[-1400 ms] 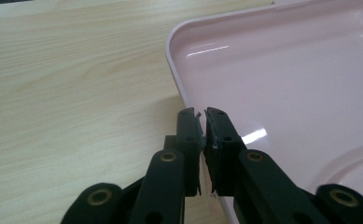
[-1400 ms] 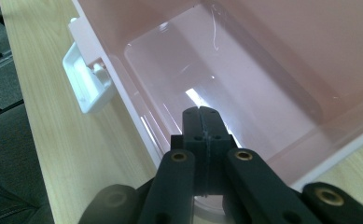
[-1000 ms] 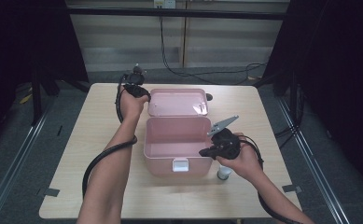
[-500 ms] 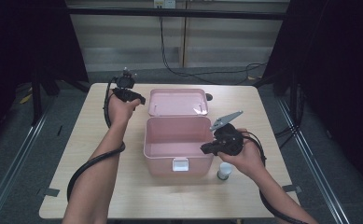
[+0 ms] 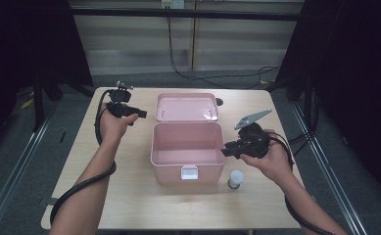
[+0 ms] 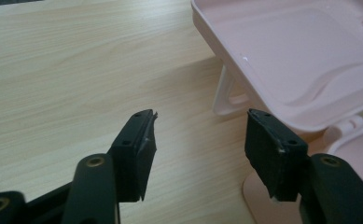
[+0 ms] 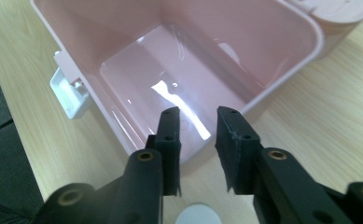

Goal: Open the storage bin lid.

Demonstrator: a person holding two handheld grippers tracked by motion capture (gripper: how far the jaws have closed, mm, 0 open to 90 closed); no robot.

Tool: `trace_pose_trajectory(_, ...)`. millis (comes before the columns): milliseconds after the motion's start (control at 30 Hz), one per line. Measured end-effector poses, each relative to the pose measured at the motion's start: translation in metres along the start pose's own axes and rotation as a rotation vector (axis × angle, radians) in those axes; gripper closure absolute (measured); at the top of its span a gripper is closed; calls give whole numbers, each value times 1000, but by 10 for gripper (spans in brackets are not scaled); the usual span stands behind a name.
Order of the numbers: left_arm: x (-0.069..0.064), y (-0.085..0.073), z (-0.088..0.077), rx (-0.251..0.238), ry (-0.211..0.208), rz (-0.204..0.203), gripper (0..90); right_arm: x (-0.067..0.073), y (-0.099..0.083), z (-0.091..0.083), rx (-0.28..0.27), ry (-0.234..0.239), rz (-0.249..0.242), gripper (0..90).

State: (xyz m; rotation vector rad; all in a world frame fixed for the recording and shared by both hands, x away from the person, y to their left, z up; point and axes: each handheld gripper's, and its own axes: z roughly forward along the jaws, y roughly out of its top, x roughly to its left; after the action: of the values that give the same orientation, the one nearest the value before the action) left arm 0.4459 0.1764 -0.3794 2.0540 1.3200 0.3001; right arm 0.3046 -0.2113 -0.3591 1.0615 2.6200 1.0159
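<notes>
The pink box (image 5: 188, 154) sits open at the middle of the tabletop (image 5: 129, 196), its lid (image 5: 187, 106) thrown back flat toward 12 o'clock on the hinge. The inside looks bare. So the opening seems done; judging from how things lie, what is left is probably to load the small white-capped bottle (image 5: 235, 178), which stands on the tabletop just beside the box's front right corner, at about 4 o'clock from it, and then close the lid.

Your left tool (image 5: 138, 114) hangs at 10 o'clock from the box, off the lid's left edge. Its jaws have just been opening and stand spread with nothing between them. Your right tool (image 5: 226, 152) hovers at the box's right rim, at 3 o'clock. Its jaws too have just been opening, with a narrow gap and nothing pinched.

Compared with a second ago, your left hand has drawn away from the lid's corner, out toward 9 o'clock. Your right hand has lifted slightly and stays by the rim. The box, lid and bottle lie where they were.
</notes>
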Motion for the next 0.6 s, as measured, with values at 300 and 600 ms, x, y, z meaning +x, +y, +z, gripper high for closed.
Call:
trace_pose_trajectory(300, 12, -29, -1, -20, -22, 27, 321, -13, -9, -16, -12, -27, 48, 529)
trace_pose_trajectory(600, 21, -65, 0, -36, -41, 30, 300, -26, -33, -18, 15, -48, 103, 454)
